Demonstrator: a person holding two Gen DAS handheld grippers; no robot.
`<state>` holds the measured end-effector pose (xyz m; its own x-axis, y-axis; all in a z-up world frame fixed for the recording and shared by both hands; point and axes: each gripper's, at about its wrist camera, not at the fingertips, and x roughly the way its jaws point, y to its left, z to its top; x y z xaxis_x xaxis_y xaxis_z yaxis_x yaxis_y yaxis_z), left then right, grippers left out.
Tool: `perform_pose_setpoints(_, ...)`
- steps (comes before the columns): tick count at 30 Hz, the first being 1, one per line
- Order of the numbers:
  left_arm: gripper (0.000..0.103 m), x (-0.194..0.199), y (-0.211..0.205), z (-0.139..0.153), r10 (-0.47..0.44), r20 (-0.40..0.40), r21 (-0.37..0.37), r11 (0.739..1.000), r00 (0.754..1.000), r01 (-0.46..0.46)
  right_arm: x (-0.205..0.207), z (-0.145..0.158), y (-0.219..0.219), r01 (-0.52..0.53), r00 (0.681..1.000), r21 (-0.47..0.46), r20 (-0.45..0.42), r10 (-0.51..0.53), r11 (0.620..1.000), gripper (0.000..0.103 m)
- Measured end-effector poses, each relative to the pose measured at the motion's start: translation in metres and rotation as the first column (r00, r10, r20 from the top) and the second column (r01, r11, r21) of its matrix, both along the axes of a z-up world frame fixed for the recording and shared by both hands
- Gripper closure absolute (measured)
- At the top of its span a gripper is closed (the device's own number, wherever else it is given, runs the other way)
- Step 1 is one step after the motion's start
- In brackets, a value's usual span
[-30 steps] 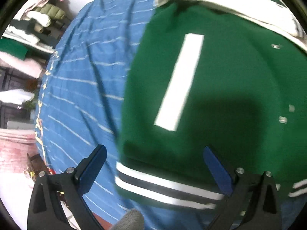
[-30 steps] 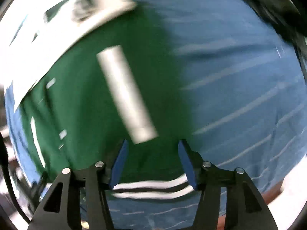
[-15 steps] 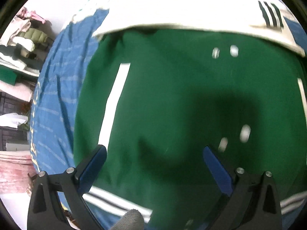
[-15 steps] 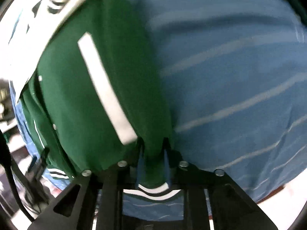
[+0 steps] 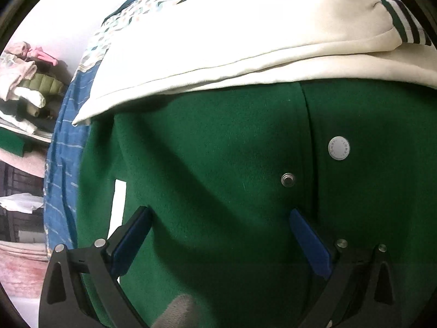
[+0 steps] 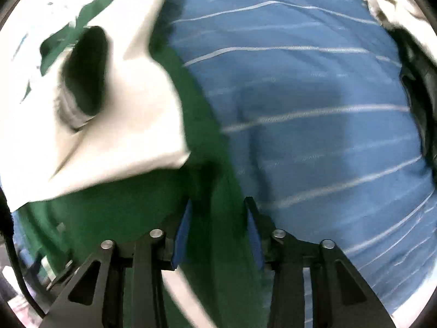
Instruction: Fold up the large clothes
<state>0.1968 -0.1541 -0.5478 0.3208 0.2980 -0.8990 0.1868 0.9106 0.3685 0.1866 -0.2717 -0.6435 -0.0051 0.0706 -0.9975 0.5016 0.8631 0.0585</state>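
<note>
Pinching a raised fold of the green jacket (image 6: 215, 246), the right gripper (image 6: 218, 213) has just been closing its two blue pads (image 6: 182, 235) on the cloth, which stands bunched between them. That view is blurred, so finer detail of the fold is lost. Just past the fingers lies one cream sleeve (image 6: 131, 125), draped across the green body, its dark ribbed cuff opening facing the camera. To the right of the jacket stretches one blue bedspread (image 6: 314, 109) crossed by thin white lines.

The left gripper (image 5: 218, 224) hovers with its two blue pads (image 5: 131, 240) spread wide over the jacket's front (image 5: 213, 164); no cloth is caught between them. Between and beyond these fingers two snaps show: one flat silver cap (image 5: 338, 148) on the overlapping placket and one smaller stud (image 5: 288, 179) beside it. One white stripe (image 5: 118, 205) runs near the left pad. A grey gloved fingertip (image 5: 177, 311) shows at the bottom edge. Further out, a cream sleeve (image 5: 245, 46) lies across the top of the jacket, ending in a green and white striped cuff (image 5: 404, 24). The blue spread (image 5: 65, 164) shows at the left, and beyond it one shelf stacked with folded clothes (image 5: 27, 82).
</note>
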Motion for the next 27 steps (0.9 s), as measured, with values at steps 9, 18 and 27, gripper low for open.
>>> perform_pose_setpoints(9, 0.0, 0.012, 0.017, 0.02, 0.073, -0.05, -0.069, 0.995, 0.996, -0.076, -0.009, 0.069, -0.035, 0.112, 0.994, -0.088, -0.004, -0.113, 0.99, 0.076)
perform_pose_setpoints(18, 0.0, 0.056, 0.042, 0.052, 0.238, 0.042, -0.025, 0.971, 0.97, -0.238, 0.076, 0.068, 0.007, 0.105, 0.951, 0.331, 0.242, -0.192, 0.938, 0.052)
perform_pose_setpoints(27, 0.0, 0.084, 0.047, 0.08, 0.33, 0.15, 0.041, 0.94, 0.932, -0.34, 0.076, 0.039, 0.026, 0.035, 0.971, 0.216, 0.225, -0.085, 0.976, 0.091)
